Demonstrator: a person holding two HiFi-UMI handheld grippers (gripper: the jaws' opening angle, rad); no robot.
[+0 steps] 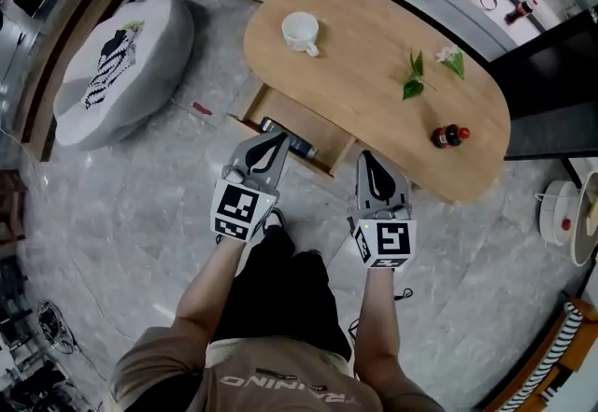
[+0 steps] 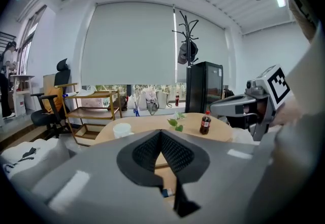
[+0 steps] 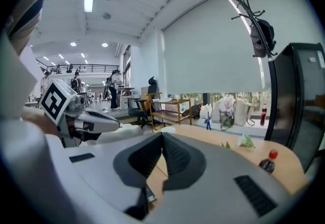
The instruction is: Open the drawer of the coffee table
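Item: coffee-table counter [image 1: 374,74], oval, pale wood, on a grey marbled floor [image 1: 121,233].

- Drawer [image 1: 322,141]: we record it standing pulled out from the counter's near-left edge. It contains a dark object [image 1: 301,145] that we cannot identify.
- Left tongs [image 1: 275,143]: we find them pressed together and holding nothing, with the tips above the open drawer.
- Right tongs [image 1: 366,162]: we find them likewise closed and empty, just right of the left pair and near the counter's near edge.
- On the counter we list a white cup [image 1: 301,33] at the far left, green leaves [image 1: 414,78] mid-counter, and a small red-capped bottle [image 1: 449,135] lying on its side at the near right.
- On the floor we note a grey cushion [image 1: 121,64] well left of the counter.
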